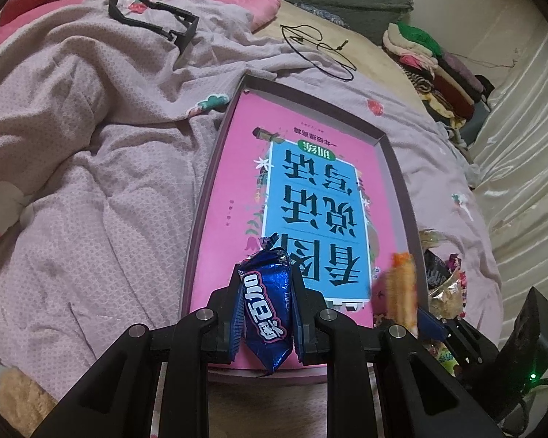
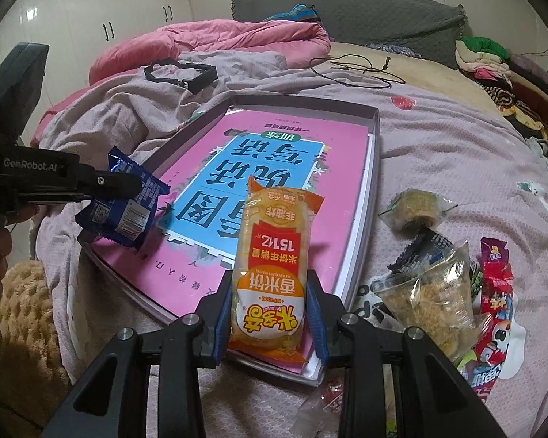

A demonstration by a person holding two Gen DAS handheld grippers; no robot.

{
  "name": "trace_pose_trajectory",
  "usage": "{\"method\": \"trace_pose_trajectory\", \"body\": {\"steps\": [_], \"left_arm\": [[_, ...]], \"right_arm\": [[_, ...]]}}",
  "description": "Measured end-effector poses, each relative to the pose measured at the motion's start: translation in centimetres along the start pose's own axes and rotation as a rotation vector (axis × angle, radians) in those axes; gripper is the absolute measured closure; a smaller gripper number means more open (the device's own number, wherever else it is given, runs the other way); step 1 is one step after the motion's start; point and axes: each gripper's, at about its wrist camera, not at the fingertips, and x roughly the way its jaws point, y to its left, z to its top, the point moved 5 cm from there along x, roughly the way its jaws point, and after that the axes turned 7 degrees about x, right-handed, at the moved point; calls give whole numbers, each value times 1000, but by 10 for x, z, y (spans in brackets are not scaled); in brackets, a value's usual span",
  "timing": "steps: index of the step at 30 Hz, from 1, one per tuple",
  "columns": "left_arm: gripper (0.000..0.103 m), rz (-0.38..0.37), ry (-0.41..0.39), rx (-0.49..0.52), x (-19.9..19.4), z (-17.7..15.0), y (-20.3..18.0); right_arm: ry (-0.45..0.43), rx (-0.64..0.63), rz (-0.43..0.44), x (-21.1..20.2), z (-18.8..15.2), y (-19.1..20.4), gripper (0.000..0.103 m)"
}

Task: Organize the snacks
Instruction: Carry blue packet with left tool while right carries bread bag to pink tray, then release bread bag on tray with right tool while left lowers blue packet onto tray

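My left gripper [image 1: 265, 292] is shut on a blue foil snack packet [image 1: 265, 306] and holds it above the near end of a shallow tray [image 1: 215, 153] that has a pink and blue book [image 1: 310, 197] in it. The packet also shows in the right wrist view [image 2: 122, 204], held at the tray's left edge. My right gripper [image 2: 270, 292] is shut on an orange rice-cracker packet [image 2: 270, 262] above the tray's [image 2: 374, 168] near right corner. That packet shows blurred in the left wrist view [image 1: 402, 292].
Several loose snacks lie on the purple bedspread right of the tray: a clear cracker bag [image 2: 434, 299], a round wrapped cake [image 2: 416, 208], a red packet [image 2: 497, 292]. A black frame [image 2: 181, 73], a cord [image 2: 361, 69], a pink quilt [image 2: 215, 40] and stacked clothes [image 2: 500, 69] lie beyond.
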Motion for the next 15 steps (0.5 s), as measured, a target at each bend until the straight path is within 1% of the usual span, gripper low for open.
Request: {"method": "trace_pose_trajectory", "body": {"steps": [15], "left_arm": [[80, 10, 19, -9, 0, 0, 4]], "right_arm": [[-20, -3, 34, -13, -5, 4, 61]]}}
